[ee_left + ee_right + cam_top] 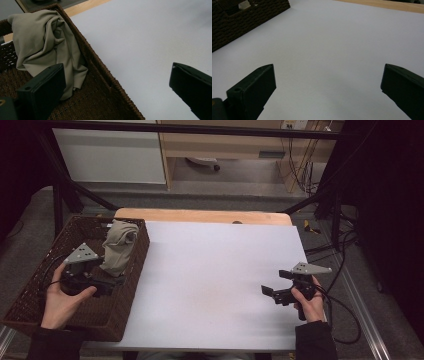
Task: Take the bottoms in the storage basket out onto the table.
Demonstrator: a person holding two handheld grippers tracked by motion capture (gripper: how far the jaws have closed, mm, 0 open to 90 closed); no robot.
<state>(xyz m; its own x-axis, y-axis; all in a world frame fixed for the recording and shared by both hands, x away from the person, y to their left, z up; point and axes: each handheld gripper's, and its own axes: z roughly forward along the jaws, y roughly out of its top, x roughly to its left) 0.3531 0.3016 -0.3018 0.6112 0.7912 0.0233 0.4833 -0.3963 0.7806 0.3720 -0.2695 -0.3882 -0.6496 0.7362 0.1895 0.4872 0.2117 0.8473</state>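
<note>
Both grippers open — left gripper (107, 282) beside cloth (119, 247) (in basket (100, 322)).

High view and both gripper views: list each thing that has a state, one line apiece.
Beige cloth: crumpled, heaped against the basket's far right wall, not gripped.
Wicker basket: upright, holding the cloth.
Left gripper: open, over the basket beside the cloth.
Right gripper: open, over the white tabletop.

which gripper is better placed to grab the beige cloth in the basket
Left. The left gripper is open over the wicker basket beside the beige cloth; the right gripper is far across the table.
</note>
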